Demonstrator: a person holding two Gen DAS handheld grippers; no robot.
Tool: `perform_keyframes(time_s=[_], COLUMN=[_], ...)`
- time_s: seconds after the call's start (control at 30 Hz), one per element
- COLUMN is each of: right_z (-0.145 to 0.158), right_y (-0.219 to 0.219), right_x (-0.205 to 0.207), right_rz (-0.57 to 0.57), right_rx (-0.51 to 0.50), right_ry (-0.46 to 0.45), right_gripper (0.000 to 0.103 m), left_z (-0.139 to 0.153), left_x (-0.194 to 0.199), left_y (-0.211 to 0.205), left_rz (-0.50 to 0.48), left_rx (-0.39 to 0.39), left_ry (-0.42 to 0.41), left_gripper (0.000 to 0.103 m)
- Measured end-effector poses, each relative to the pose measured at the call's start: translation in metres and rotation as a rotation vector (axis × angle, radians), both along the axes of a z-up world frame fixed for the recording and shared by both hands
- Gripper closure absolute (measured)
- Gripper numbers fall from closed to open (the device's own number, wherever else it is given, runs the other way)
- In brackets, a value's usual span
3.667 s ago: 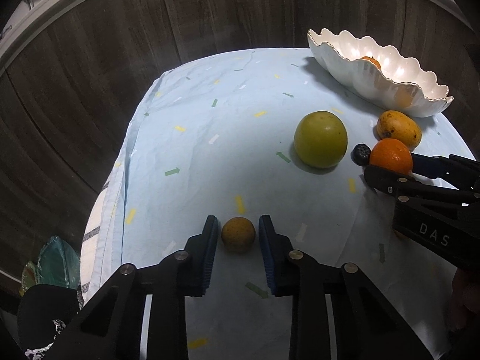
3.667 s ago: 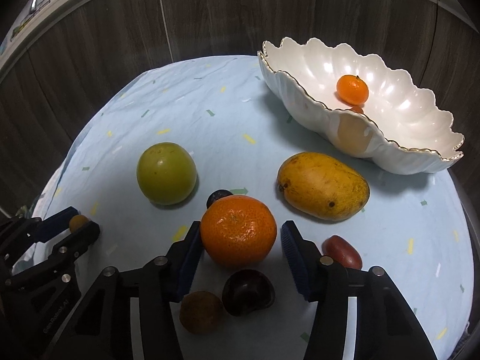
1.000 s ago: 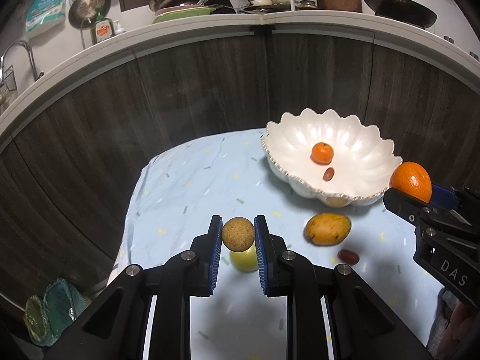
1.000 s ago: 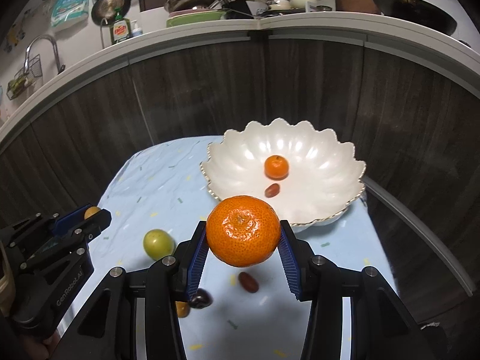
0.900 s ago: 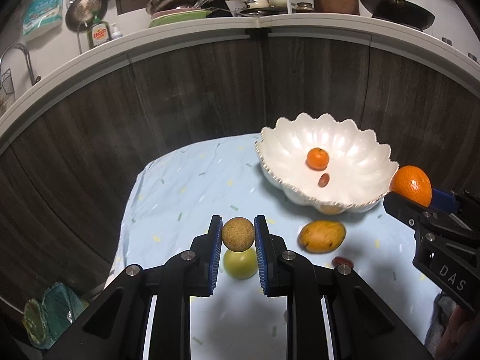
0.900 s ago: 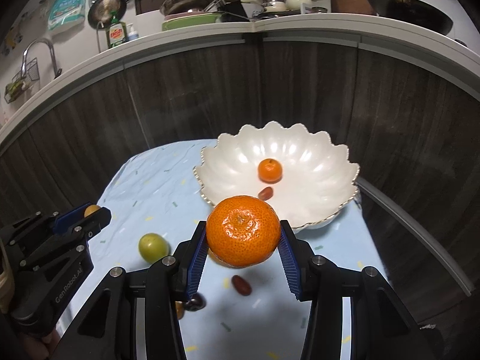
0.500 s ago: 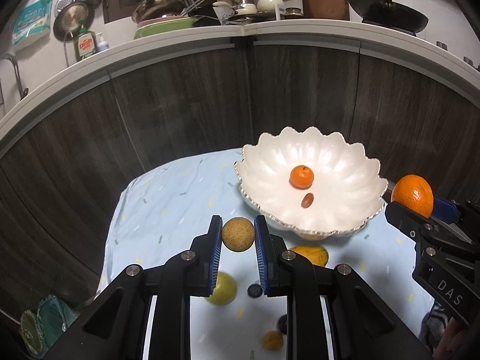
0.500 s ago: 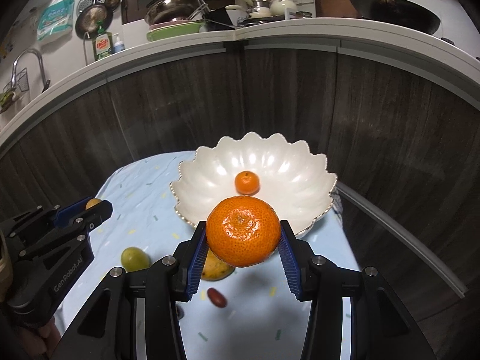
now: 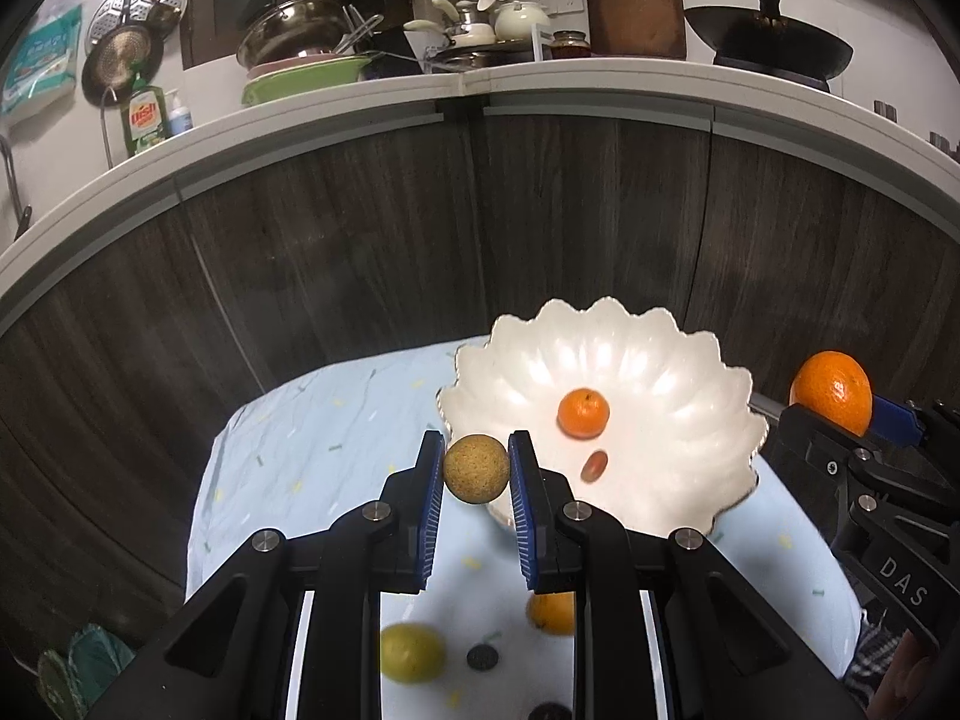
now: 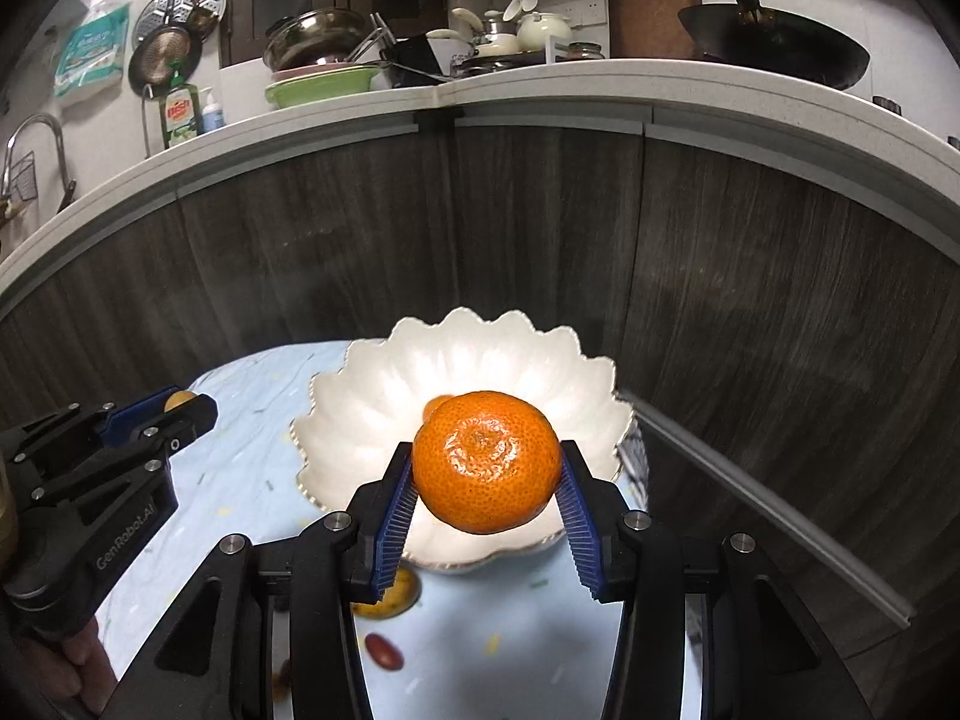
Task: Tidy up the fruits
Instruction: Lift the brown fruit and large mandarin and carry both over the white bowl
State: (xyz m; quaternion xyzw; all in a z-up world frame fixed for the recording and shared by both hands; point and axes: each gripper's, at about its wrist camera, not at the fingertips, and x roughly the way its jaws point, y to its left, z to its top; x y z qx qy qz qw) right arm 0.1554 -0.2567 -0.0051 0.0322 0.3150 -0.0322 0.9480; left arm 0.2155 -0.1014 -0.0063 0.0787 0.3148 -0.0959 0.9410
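A small tan fruit (image 9: 476,468) is clamped in the left gripper (image 9: 476,471), marked "GenRobot.AI". A large orange (image 10: 487,461) is gripped by the right gripper (image 10: 487,480), lettered "DAS". Both are held above the scalloped white bowl (image 9: 672,480), where a small mandarin (image 9: 583,413) lies.

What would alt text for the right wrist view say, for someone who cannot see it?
The right gripper holds a large orange in the air in front of a white scalloped bowl on a pale blue tablecloth. At left, the left gripper grips a small tan fruit; a kitchen counter with cookware runs behind.
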Motion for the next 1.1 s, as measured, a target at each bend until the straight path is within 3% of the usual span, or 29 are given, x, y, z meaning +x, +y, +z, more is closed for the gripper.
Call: perform_keyframes(time_s=[0.33,0.73,1.1], right_z=[-0.003,-0.022,-0.041], right_y=[-0.016,-0.026,-0.029], right_x=[0.026,0.056,0.077], right_rz=[-0.022,-0.031,-0.022], right_rx=[-0.01,-0.011,0.003], right_ry=[-0.007,0.023,0.069], right_gripper=[0.056,0.056,0.056], left_z=[0.004,-0.016,-0.04], left_x=[0.03,0.06,0.083], left_y=[-0.009,-0.017,-0.021], left_rz=[0.004,-0.008,-0.002], left_rx=[0.0,0.001,-0.001], left_ry=[-0.014,-0.01,0.046], left_gripper=[0.081,0.081,0.081])
